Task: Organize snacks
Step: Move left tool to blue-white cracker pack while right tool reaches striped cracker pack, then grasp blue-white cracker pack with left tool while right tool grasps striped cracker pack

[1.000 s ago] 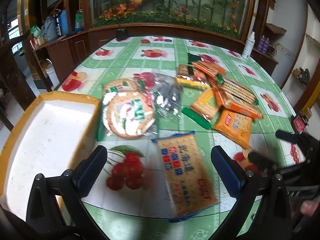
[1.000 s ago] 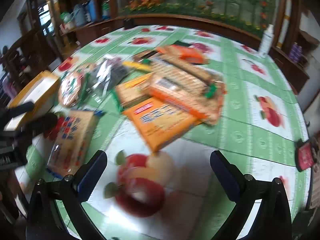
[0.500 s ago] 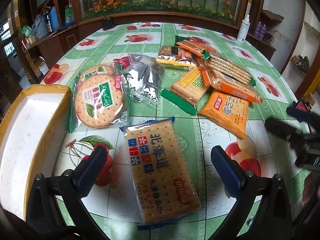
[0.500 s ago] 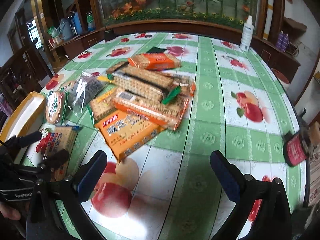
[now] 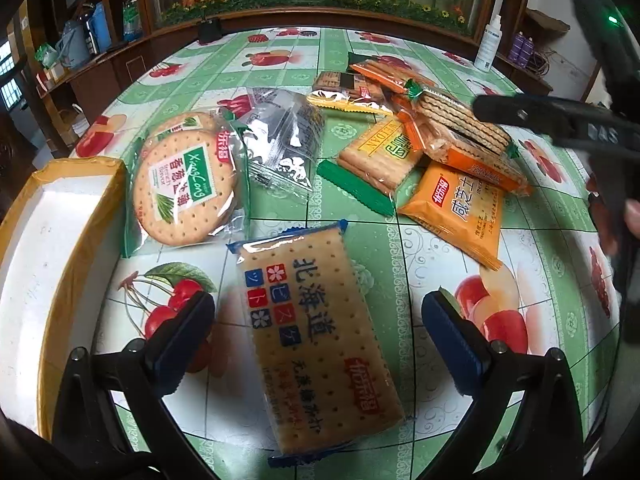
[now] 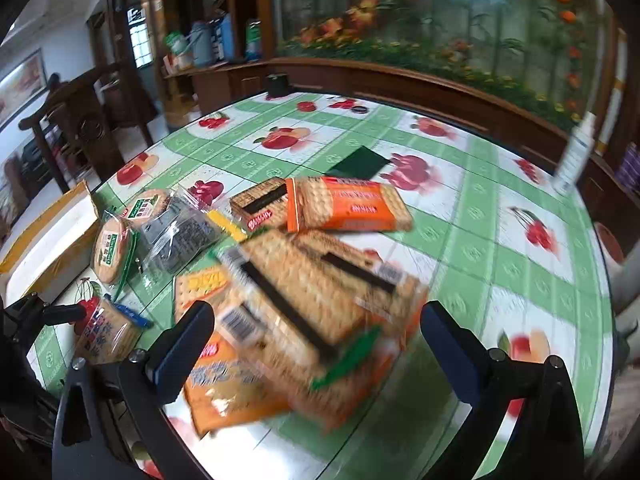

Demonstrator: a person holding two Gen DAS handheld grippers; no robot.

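The left tongs (image 5: 318, 322) are spread wide and hold nothing; a cracker pack (image 5: 316, 336) lies flat on the bench (image 5: 432, 240) straight ahead between their tips, its long axis running away from them. The right tongs (image 6: 318, 336), also spread, hang over the blurred wafer pile (image 6: 320, 300), probably not touching it. The tray (image 5: 44, 240) sits left, with open bench between.
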